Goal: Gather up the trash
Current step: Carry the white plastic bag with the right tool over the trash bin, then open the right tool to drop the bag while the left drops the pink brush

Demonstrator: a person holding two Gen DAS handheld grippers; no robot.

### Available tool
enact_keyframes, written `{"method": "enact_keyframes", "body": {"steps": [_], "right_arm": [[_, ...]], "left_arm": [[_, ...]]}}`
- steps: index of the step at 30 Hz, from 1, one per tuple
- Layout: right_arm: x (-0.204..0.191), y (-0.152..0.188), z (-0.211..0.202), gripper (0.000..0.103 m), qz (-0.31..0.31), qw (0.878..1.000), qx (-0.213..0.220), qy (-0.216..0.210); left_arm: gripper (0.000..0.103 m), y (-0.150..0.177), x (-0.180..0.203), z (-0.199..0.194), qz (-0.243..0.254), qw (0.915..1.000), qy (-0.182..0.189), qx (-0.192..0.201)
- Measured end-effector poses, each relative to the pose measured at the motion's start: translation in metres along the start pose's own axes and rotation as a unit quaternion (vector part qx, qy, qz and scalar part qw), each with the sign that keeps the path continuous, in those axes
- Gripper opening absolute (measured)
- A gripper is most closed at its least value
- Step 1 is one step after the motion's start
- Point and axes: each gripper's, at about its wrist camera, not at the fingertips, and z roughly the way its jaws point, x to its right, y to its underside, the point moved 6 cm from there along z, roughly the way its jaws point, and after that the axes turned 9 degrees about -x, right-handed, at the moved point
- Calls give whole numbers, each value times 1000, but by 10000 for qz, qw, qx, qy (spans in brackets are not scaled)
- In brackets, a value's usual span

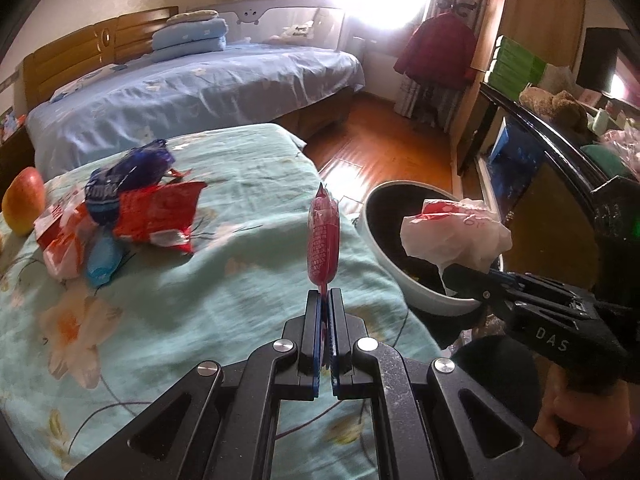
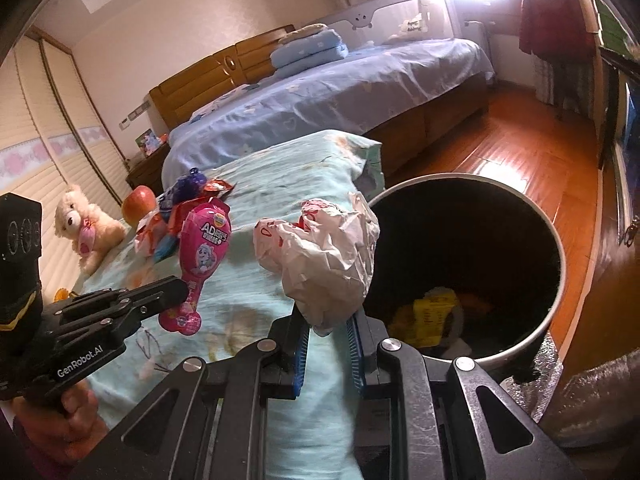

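Note:
My left gripper is shut on a flat pink snack packet and holds it upright above the green bedspread; the packet also shows in the right wrist view. My right gripper is shut on a crumpled white and red wrapper, held beside the rim of the round bin. In the left wrist view that wrapper hangs over the bin. A pile of red, blue and white wrappers lies on the bedspread at the left.
An apple lies left of the wrapper pile, and a teddy bear sits further left. The bin holds yellow trash. A blue bed stands behind. Wooden floor and a dark cabinet lie to the right.

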Motion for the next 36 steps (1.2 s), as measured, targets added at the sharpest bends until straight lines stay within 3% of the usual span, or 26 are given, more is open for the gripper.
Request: {"method": "enact_keyframes", "body": {"steps": [36], "right_arm": [[72,-16,-1,18,475,9973,-63,554]], "left_arm": [[2,-43,49,48,371,9988,282,-162]]}}
